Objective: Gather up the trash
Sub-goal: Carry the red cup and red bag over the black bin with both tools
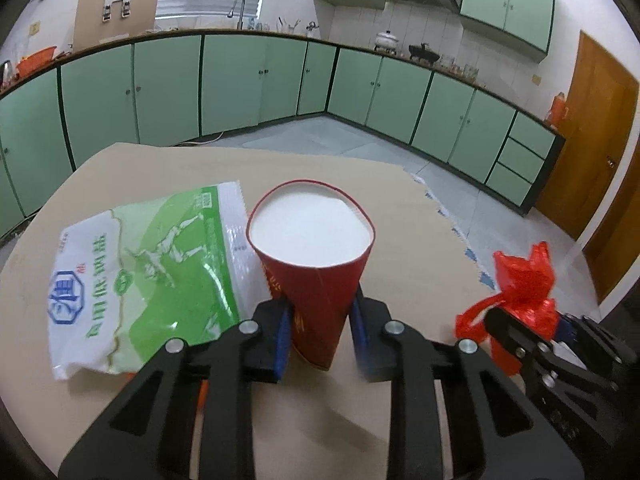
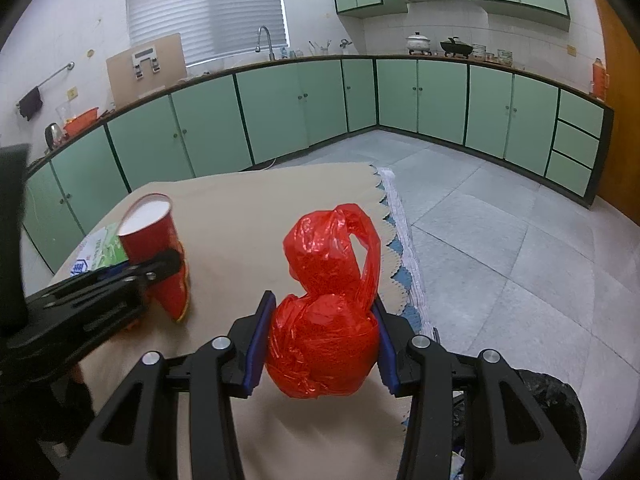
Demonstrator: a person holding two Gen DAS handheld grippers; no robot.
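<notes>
My left gripper (image 1: 320, 320) is shut on a red paper cup (image 1: 312, 264) with a white inside, tilted with its mouth facing away. The cup also shows in the right wrist view (image 2: 154, 248), with the left gripper (image 2: 160, 268) on it. A green and white salt bag (image 1: 148, 276) lies flat on the tan table cover just left of the cup. My right gripper (image 2: 322, 344) is shut on a crumpled red plastic bag (image 2: 328, 312), held above the table's right edge. The red bag shows at the right in the left wrist view (image 1: 520, 292).
The tan table cover (image 2: 240, 208) has a scalloped white and blue fringe (image 2: 400, 240) along its right edge. A black-lined bin (image 2: 552, 412) stands on the floor at lower right. Green kitchen cabinets (image 2: 280, 116) run along the walls beyond a grey tiled floor.
</notes>
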